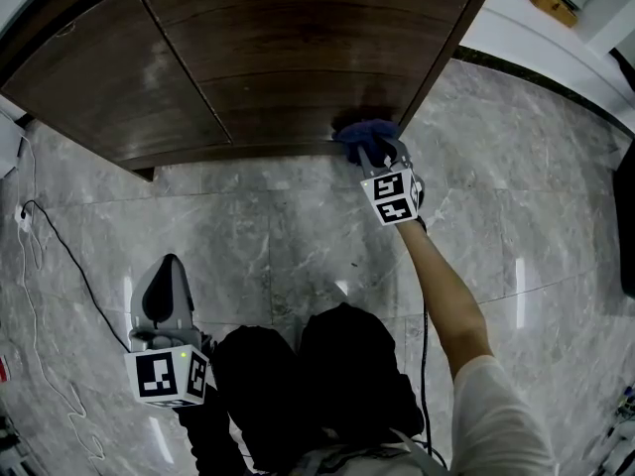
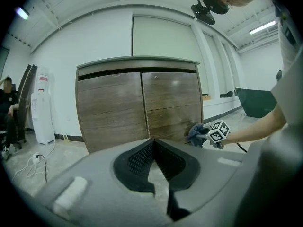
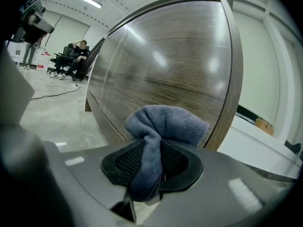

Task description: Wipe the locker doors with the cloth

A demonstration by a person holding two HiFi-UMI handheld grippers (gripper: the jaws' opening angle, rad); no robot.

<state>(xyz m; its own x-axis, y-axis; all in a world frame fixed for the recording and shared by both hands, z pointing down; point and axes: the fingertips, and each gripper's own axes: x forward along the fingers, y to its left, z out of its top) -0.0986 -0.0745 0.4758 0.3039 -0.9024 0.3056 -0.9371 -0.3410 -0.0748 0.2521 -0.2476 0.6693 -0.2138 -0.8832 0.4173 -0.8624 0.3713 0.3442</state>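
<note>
Cloth (image 3: 163, 126), blue, pinched in right tongs (image 3: 150, 167) | touching lower corner of right locker door (image 1: 298, 58) | locker (image 2: 139, 63) closed | left tongs (image 2: 152, 144) pressed together, empty

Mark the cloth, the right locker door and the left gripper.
cloth (image 3: 165, 119): right gripper view, bunched fold above the jaws.
right locker door (image 2: 173, 103): left gripper view, middle of the panel.
left gripper (image 2: 152, 143): left gripper view, where its shut jaws meet.

The dark brown wood-grain locker doors (image 3: 165, 70) are smooth and semi-gloss, catching the ceiling lights. The blue terry cloth (image 3: 165, 122) looks soft and nappy. The grey veined stone floor (image 1: 268, 226) is polished and glossy. The left tongs (image 2: 152, 144) and right tongs (image 3: 151, 149) are matt grey plastic with black gridded pads (image 2: 139, 157).
</note>
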